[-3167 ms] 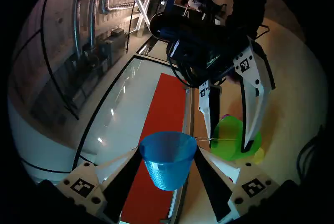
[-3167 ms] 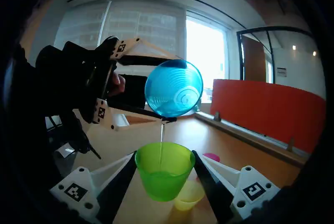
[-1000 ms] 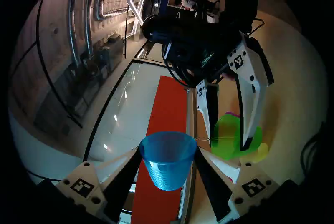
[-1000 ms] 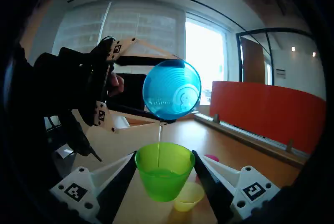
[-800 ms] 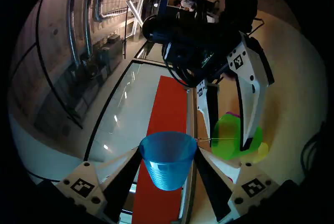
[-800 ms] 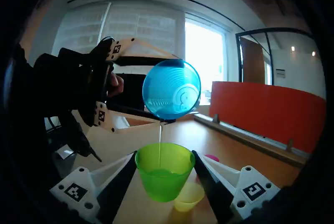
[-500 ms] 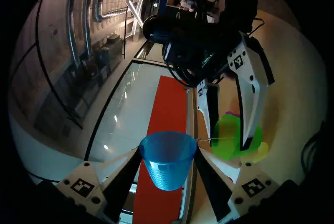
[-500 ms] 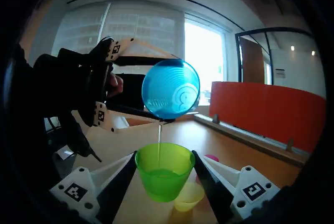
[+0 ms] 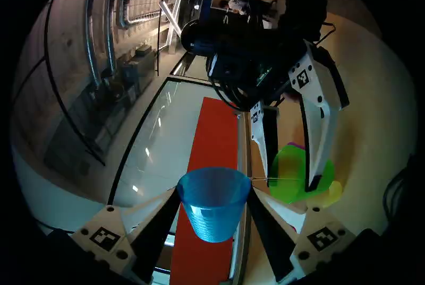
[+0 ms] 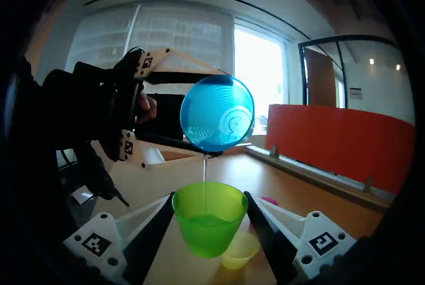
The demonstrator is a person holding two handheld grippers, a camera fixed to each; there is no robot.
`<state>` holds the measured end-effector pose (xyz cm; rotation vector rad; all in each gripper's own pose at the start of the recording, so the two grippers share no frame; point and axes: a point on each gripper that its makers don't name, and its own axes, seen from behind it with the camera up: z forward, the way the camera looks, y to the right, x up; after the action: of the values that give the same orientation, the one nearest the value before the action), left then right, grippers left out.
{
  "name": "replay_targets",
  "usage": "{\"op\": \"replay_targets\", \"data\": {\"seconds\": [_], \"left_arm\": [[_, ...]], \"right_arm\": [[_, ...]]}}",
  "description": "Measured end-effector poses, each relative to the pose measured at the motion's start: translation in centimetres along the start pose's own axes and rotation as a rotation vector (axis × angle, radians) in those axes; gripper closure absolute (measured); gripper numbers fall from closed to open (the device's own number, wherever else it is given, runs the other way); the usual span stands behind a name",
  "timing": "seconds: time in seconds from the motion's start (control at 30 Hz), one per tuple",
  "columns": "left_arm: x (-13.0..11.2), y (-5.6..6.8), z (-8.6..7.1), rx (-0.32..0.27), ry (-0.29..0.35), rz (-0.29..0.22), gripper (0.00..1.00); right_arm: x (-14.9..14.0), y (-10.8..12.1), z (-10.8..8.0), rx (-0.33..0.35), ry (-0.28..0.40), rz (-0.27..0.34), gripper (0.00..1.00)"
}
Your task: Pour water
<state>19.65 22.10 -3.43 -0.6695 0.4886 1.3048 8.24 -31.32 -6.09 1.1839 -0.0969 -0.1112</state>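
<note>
Left gripper (image 10: 210,115) holding tipped blue cup (image 10: 217,113) pours a thin stream into partly filled green cup (image 10: 209,223) gripped by right gripper (image 10: 209,226)

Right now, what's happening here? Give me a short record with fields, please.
Left gripper: shut on blue cup, tipped over
Right gripper: shut on green cup, upright
Water: thin stream falling from blue cup into green cup
Fill of green cup: partly full
Nearby: yellow cup on wooden table
</note>
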Motion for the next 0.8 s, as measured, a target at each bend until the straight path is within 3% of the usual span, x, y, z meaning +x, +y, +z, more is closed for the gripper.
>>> {"op": "replay_targets", "data": {"seconds": [0.8], "left_arm": [[0.49, 0.0, -0.35, -0.001, 0.004, 0.029, 0.14]], "right_arm": [[-0.12, 0.01, -0.13, -0.004, 0.003, 0.001, 0.05]]}}
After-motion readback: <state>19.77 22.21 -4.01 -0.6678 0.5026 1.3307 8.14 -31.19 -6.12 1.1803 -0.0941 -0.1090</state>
